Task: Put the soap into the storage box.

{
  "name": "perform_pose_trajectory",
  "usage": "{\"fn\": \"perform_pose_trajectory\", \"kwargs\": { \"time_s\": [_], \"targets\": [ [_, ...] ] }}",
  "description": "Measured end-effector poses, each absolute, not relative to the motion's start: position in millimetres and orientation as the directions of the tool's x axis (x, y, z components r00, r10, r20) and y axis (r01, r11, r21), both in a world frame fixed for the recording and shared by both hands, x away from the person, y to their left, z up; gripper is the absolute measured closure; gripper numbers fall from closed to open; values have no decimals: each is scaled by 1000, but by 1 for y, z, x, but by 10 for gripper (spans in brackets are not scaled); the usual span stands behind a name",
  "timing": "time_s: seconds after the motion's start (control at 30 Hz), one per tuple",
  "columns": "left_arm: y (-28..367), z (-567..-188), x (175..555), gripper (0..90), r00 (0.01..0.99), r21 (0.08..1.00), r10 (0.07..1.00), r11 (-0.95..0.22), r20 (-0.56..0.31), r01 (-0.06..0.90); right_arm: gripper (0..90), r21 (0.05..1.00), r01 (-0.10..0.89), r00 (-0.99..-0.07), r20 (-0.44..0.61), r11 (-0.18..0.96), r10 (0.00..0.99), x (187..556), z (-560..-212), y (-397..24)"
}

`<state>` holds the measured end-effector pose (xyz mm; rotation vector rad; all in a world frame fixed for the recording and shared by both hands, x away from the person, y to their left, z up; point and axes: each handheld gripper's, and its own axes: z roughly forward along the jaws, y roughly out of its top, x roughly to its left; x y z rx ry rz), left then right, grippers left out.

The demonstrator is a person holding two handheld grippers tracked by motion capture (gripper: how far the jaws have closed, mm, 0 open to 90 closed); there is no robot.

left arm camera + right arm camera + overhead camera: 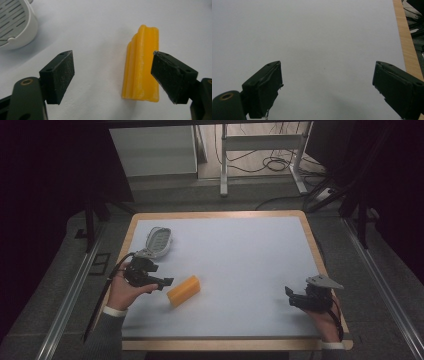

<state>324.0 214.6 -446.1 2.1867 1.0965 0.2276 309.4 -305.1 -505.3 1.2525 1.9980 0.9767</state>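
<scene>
The left gripper [112, 75] hovers with jaws spread wide, holding nothing, the yellow block [142, 67] lying on the white table [240, 250] beside its right jaw. The right gripper [327, 87] gapes equally wide and empty near the table's right edge.

One yellow block [183, 290], one white slotted dish [158, 241], two tongs.

A rectangular table with a pale wooden rim [129, 236] and a white matte top sits on a grey speckled floor [60, 270]. Metal floor rails [70, 295] run past it at 9 and 3 o'clock. At 12 o'clock stand a white cabinet [152, 150] and a white metal desk frame [260, 150] with tangled black cables [272, 164]. The room's edges lie in deep shadow
</scene>
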Motion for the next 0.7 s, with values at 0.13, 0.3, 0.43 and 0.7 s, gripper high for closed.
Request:
{"fn": "perform_pose_trajectory", "kwargs": {
  "time_s": [0.13, 0.3, 0.43, 0.7],
  "targets": [
    [210, -445, 324, 190, 641, 633, 756, -433, -133, 641, 92, 821, 490, -392, -93, 293, 915, 309, -505, -305],
    [201, -444, 325, 188, 658, 627, 742, -455, -126, 633, 91, 821, 491, -392, -91, 292, 916, 309, -505, -304],
    [194, -448, 327, 188, 666, 611, 735, -471, -128, 636, 92, 820, 492, -392, -93, 293, 915, 310, -506, -304],
    [182, -452, 326, 186, 682, 601, 720, -490, -130, 632, 91, 819, 492, -392, -94, 295, 915, 310, -506, -304]
  ]
}}
